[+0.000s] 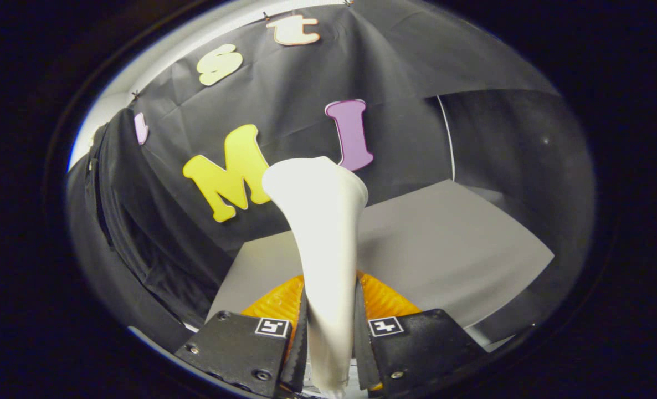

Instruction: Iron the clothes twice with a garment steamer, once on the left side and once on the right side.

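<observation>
Nearest the camera, the gripper [329,343] shows its two black fingers [240,349], each with a small square marker on its top face, one on either side of a white garment steamer [323,249]. The jaws are clenched on the steamer's narrow handle: the ridged inner pads of both fingers press against it from left and right, and no gap shows between pad and handle.

From the jaws the steamer rises away from the camera, slim at the grip and widening into a flared, rounded head at its far end. The head tilts slightly to the left of the handle.

Just behind the steamer's handle, at the level of the fingertips, sits a ribbed orange part [381,299], showing on both sides of the handle; what it belongs to cannot be told from here.

Beyond the steamer lies a pale grey surface [450,244], stretching to the right of the handle and back toward the dark cloth wall of the booth [406,77].

To the left of the steamer, well apart from its head, a dark garment [123,221] hangs in folds in front of the wall. The steamer's head does not touch it.
</observation>
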{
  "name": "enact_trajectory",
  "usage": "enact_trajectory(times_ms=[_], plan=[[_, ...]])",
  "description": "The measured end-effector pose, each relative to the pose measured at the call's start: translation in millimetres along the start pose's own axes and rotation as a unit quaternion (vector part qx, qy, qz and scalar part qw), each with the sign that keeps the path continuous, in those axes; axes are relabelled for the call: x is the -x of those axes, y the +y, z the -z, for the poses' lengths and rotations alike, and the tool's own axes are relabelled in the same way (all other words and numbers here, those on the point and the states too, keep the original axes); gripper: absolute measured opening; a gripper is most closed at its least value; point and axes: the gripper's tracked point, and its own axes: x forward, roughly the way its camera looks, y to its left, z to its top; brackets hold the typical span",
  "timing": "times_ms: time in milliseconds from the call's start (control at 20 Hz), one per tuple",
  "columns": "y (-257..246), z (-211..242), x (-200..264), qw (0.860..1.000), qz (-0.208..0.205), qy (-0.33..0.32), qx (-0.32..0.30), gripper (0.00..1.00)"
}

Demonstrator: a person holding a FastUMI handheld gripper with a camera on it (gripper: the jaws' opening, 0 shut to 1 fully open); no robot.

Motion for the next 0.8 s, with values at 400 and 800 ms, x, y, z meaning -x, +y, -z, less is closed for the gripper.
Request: enact_trajectory(times_ms=[400, 800], plan=[[85.3, -33.4, 89.9, 0.994, -0.002, -0.087, 0.059, 0.39], [215.7, -55.9, 123.0, 0.982, -0.016, -0.142, 0.126, 0.39]])
